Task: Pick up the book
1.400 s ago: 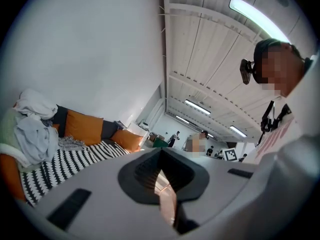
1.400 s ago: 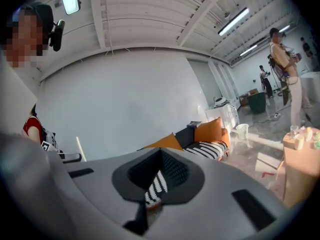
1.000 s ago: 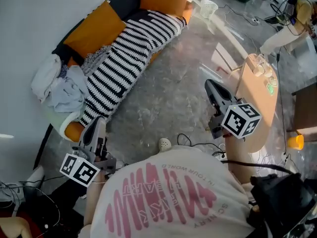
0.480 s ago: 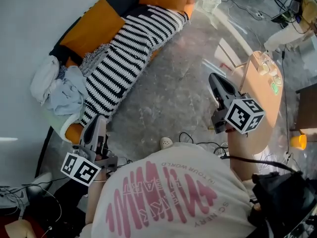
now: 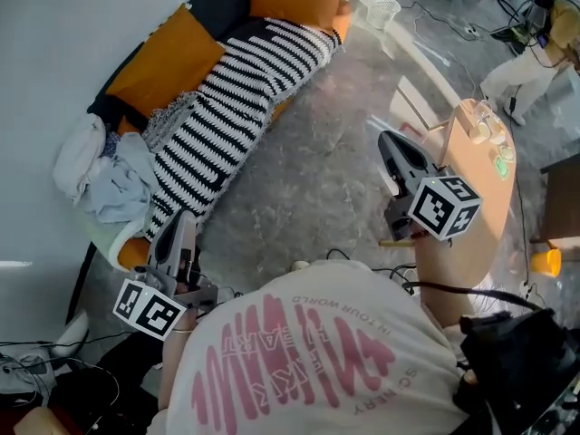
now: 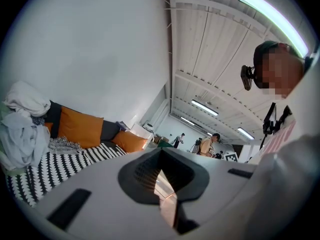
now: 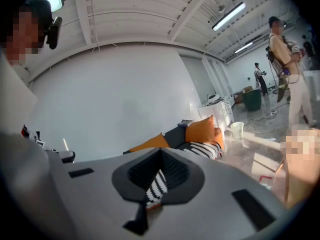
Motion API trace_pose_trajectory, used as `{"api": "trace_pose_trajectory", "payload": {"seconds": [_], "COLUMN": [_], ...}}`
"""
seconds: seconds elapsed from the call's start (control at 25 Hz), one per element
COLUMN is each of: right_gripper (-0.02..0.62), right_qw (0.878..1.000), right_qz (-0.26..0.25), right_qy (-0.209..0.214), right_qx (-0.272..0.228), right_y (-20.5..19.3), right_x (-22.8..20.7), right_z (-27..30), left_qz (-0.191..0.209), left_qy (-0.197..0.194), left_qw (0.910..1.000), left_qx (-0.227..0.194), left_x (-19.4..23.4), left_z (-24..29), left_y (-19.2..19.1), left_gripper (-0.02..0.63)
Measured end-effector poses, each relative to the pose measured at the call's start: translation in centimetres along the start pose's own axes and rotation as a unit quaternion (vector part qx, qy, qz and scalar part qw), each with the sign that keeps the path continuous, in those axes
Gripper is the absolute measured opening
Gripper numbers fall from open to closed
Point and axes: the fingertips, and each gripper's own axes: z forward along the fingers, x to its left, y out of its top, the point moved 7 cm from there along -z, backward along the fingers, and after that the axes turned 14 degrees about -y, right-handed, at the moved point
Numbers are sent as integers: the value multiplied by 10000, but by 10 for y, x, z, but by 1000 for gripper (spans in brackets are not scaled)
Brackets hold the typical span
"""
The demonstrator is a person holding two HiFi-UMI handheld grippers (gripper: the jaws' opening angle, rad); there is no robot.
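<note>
Well ahead of both tongs, at the far end of the sofa (image 5: 222,3), a flat dark thing may be the book (image 7: 185,122) – too small to tell – so this looks like the approach, and the left tongs (image 5: 181,217) and right tongs (image 5: 386,143), both closed and empty, must open first.

A black-and-white striped blanket (image 5: 240,107) is lying on the dark sofa (image 5: 220,5) before orange fabric cushions (image 5: 168,57), beside pale crumpled clothes (image 5: 95,166); a round wooden table (image 5: 480,243) is standing opposite, rightward.

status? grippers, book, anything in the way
Left gripper shut, empty; right gripper shut, empty. Book not held, none clearly visible. Both above the floor, short of the sofa; striped blanket and clothes pile on it.
</note>
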Motion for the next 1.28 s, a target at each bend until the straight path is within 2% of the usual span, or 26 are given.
{"api": "trace_pose_trajectory", "payload": {"seconds": [0.28, 0.48, 0.72, 1.08, 1.28], "right_gripper": [9, 9, 9, 9, 9], "right_qw": [9998, 9996, 9992, 9999, 9993], "right_qz": [87, 55, -207, 10, -73], "right_qy": [148, 273, 322, 168, 201], "right_qx": [-112, -78, -104, -4, 306], "right_y": [5, 9, 12, 4, -13], "right_x": [-4, 4, 15, 6, 26], "right_z": [10, 23, 28, 22, 37], "left_qz": [212, 276, 156, 143, -179], "left_qy": [-40, -3, 40, 72, -61], "left_qw": [9995, 9994, 9996, 9997, 9998], "left_qx": [-218, -196, -235, -184, -6], "left_x": [-4, -8, 1, 12, 20], "left_z": [7, 3, -2, -6, -7], "left_y": [11, 11, 8, 8, -3], "left_gripper": [8, 8, 8, 8, 8]}}
